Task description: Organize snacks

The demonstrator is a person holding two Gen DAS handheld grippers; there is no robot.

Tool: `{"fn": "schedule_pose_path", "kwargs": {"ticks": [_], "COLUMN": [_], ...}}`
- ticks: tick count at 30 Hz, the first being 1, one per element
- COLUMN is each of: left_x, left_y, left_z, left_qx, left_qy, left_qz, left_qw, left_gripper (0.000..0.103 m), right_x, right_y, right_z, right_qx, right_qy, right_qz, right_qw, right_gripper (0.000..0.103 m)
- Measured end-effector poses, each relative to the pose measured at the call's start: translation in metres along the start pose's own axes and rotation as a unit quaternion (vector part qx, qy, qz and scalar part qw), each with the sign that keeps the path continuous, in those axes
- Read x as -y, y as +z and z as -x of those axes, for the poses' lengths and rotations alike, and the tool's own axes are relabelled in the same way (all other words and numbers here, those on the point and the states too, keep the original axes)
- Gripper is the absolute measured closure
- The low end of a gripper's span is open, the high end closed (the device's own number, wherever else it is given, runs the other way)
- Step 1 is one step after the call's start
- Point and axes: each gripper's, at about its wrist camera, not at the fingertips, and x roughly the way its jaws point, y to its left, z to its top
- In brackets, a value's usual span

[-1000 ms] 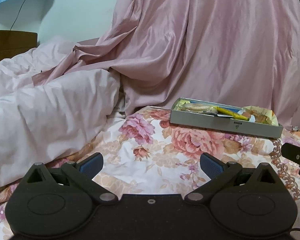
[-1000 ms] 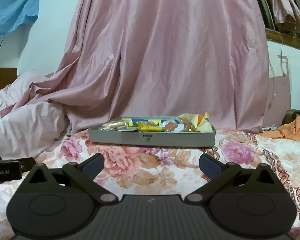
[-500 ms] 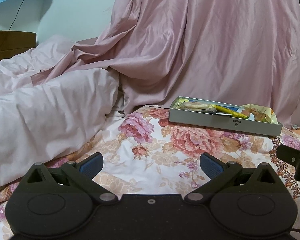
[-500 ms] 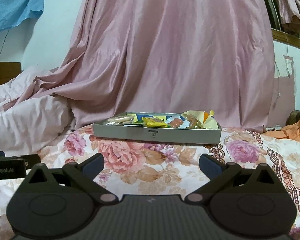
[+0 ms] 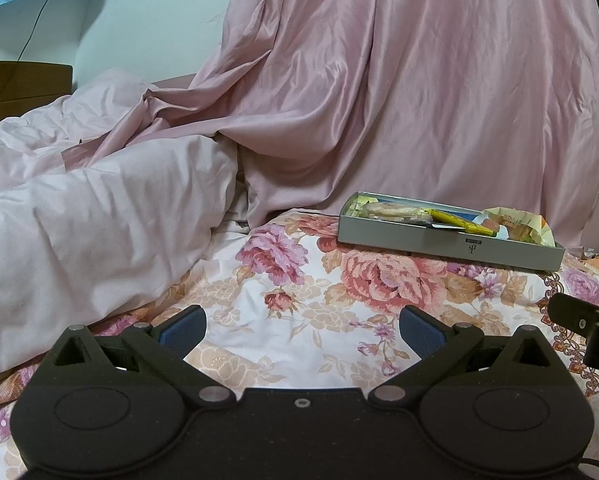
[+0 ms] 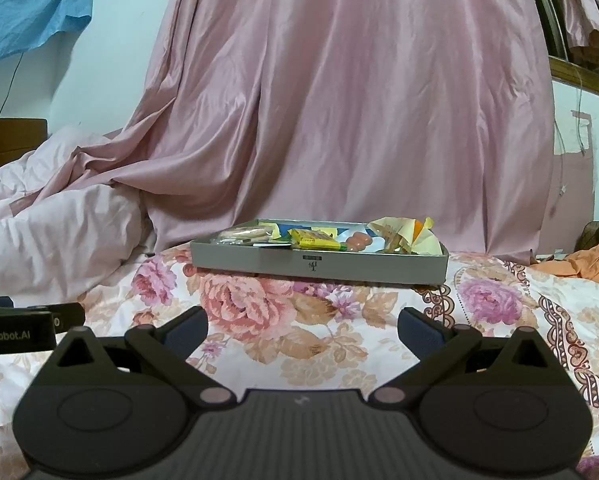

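Note:
A shallow grey box (image 6: 319, 265) lies on the floral bedspread (image 6: 319, 332), ahead of my right gripper. It holds several snacks: a clear pack of biscuits (image 6: 243, 236), a yellow packet (image 6: 313, 240), pink sweets (image 6: 357, 241) and a pale yellow wrapper (image 6: 407, 236). The box (image 5: 447, 242) also shows at the right in the left wrist view, with the yellow packet (image 5: 459, 222). My left gripper (image 5: 301, 330) is open and empty over the bedspread. My right gripper (image 6: 302, 330) is open and empty, well short of the box.
A pink duvet (image 5: 87, 224) is heaped at the left. A pink curtain (image 6: 339, 100) hangs behind the box. An orange cloth (image 6: 587, 258) lies at the far right. The right gripper's body (image 5: 587, 324) shows at the right edge of the left view.
Both views have pitched down a little, so the box sits higher in frame. In the right view it also looks slightly nearer and more to the right. Both grippers stay open.

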Motion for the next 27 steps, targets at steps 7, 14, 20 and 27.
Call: {"fn": "schedule_pose_path", "kwargs": {"ticks": [7, 14, 20, 27], "left_x": [-0.0002, -0.0003, -0.0003, -0.0001], "left_y": [0.0, -0.0001, -0.0001, 0.0], "left_z": [-0.0003, -0.0005, -0.0005, -0.0004], "left_qx": [0.0, -0.001, -0.001, -0.001], "left_qy": [0.0, 0.0, 0.0, 0.0], "left_qz": [0.0, 0.0, 0.0, -0.001], "left_qw": [1.0, 1.0, 1.0, 1.0], "left_gripper": [0.001, 0.001, 0.001, 0.001], "right_x": [-0.0006, -0.0009, -0.0007, -0.001], "right_y": [-0.0002, -0.001, -0.001, -0.0009], "right_z": [-0.0007, -0.0019, -0.0019, -0.0018], "right_qx": [-0.003, -0.005, -0.006, -0.006], "right_qy": [0.001, 0.003, 0.003, 0.003], "right_qz": [0.0, 0.001, 0.001, 0.0], "right_qw": [1.0, 1.0, 1.0, 1.0], "right_gripper": [0.0, 0.0, 0.0, 0.0]}}
